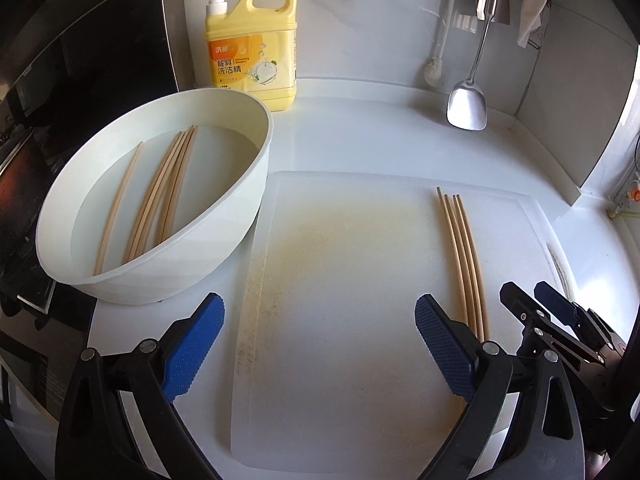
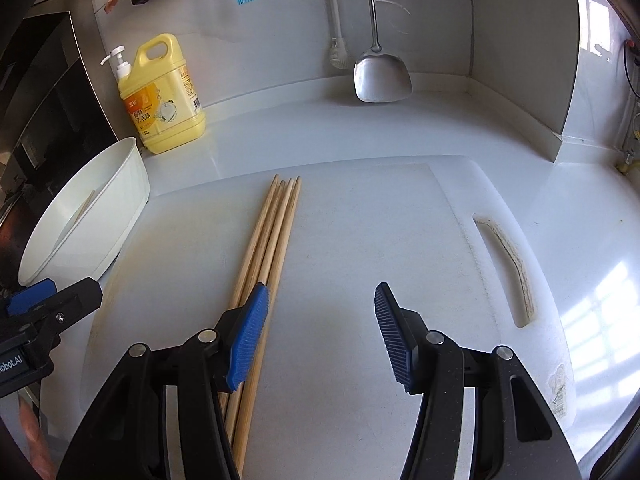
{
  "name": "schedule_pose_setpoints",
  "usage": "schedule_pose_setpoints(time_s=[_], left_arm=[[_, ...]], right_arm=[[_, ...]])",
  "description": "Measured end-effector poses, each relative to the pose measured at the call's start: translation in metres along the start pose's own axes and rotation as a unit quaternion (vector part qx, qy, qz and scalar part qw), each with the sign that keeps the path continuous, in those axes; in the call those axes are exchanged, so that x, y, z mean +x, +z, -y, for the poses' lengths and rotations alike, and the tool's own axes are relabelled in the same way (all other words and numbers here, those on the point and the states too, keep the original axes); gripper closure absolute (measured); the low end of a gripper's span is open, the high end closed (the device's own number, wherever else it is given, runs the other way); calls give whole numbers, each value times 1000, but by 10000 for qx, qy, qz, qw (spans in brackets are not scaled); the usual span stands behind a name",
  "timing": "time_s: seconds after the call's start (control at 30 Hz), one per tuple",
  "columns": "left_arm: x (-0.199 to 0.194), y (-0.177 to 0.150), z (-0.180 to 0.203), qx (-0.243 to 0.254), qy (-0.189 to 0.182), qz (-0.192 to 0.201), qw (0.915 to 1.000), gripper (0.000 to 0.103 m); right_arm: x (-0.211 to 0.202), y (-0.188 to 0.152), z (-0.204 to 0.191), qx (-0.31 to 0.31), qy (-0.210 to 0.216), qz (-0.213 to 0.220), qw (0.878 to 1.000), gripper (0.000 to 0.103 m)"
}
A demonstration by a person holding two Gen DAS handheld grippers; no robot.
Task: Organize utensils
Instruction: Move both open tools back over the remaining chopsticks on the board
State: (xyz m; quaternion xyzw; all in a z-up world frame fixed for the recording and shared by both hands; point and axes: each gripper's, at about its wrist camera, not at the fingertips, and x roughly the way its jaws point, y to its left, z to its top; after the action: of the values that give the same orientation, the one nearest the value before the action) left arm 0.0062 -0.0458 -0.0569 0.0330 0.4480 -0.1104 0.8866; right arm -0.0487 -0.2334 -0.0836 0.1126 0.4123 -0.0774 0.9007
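On cutting board [image 2: 360, 240]: four chopsticks [image 2: 272, 240]; five in basin [image 1: 240, 208]; both tools released.

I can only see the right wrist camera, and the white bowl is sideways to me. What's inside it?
Observer: The white bowl holds what looks like water, with more chopsticks lying in it.
Operator: Are they all in one bunch?
Observer: No. A lone chopstick lies apart on the left; the others lie close together.
Operator: Are the left tongs holding anything?
Observer: No. The left tongs are wide open, with only bare cutting board between them.
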Motion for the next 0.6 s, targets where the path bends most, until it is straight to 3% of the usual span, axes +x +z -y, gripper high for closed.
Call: schedule_pose_setpoints(time_s=[0.6], left_arm=[[6, -10, 0, 22, -98, -50, 9999, 8]], right_arm=[[8, -9, -12, -145, -233, -73, 9996, 50]])
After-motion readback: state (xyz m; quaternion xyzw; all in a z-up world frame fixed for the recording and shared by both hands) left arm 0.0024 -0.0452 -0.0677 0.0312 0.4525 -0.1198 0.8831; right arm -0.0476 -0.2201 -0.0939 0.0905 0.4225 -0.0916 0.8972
